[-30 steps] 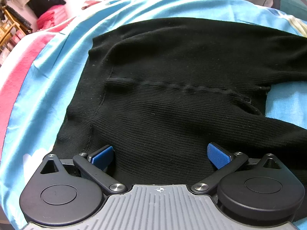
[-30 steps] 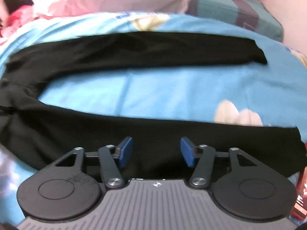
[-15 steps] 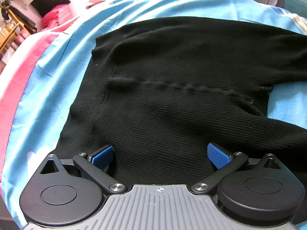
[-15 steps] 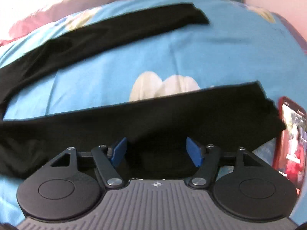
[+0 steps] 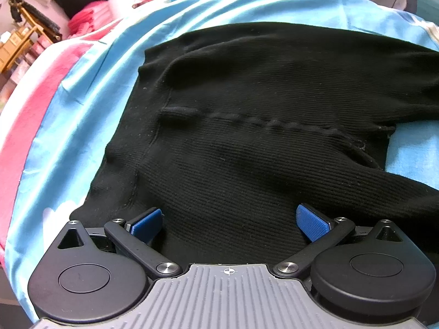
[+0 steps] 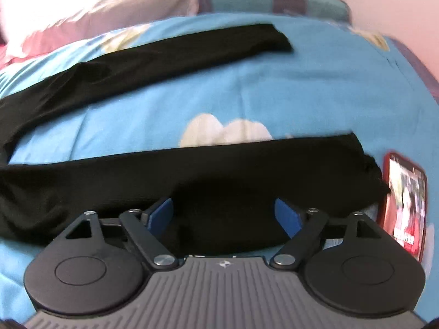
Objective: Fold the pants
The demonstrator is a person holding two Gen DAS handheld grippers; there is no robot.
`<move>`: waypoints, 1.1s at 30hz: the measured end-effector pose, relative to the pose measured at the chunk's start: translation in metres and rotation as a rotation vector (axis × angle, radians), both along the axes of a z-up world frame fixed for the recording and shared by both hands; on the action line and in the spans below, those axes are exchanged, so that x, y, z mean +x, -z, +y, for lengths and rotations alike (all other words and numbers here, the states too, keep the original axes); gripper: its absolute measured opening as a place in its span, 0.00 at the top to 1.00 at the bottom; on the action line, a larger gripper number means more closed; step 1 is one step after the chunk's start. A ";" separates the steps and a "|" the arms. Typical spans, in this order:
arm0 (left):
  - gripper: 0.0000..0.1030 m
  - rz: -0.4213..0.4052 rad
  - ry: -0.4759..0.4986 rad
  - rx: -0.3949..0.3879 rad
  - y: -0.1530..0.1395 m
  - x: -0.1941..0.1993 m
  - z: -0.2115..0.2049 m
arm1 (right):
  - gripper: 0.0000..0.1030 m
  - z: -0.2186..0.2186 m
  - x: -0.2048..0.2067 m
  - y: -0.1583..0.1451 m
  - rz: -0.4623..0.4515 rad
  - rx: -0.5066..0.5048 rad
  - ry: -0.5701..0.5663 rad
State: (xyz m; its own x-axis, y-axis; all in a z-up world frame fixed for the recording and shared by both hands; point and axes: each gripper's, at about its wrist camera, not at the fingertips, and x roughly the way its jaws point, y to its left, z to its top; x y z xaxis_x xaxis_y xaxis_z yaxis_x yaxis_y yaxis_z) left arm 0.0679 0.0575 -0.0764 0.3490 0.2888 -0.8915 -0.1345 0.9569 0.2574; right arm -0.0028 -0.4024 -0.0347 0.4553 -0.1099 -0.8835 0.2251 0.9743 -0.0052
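Black pants spread flat on a blue bedsheet, both grippers spread wide over them, nothing gripped.

Left wrist view: left gripper point(image 5: 230, 220) released, blue pads apart, pants point(image 5: 260, 126) waist section lying directly between and ahead of the fingers, centre seam running across beyond them; bedsheet point(image 5: 90, 104) off to the fingers' left. Right wrist view: right gripper point(image 6: 224, 215) jaws have just been opening, now wide, near leg point(image 6: 192, 172) lies under and between the fingers, pads not pressing it; far leg point(image 6: 153, 60) well ahead; red phone point(image 6: 406, 203) just right of the right finger, beside the leg's hem.
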 end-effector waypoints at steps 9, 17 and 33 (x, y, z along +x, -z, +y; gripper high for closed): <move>0.00 -0.054 -0.082 -0.154 -0.042 -0.032 0.031 | 0.48 -0.014 -0.023 -0.027 -0.066 0.144 0.035; 0.00 0.014 -0.341 -0.548 -0.042 -0.072 0.115 | 0.57 -0.032 -0.061 -0.012 -0.047 0.483 0.213; 0.00 -0.120 -0.433 -0.644 -0.018 -0.042 0.129 | 0.90 -0.061 -0.047 0.032 -0.190 0.647 0.516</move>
State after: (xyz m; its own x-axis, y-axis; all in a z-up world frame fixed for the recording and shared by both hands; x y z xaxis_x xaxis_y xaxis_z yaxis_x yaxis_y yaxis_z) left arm 0.0255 0.1867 -0.0581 0.4281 -0.1402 -0.8928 -0.5211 0.7688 -0.3706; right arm -0.0502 -0.4633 -0.0663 0.6340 0.1557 -0.7575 0.5830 0.5473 0.6005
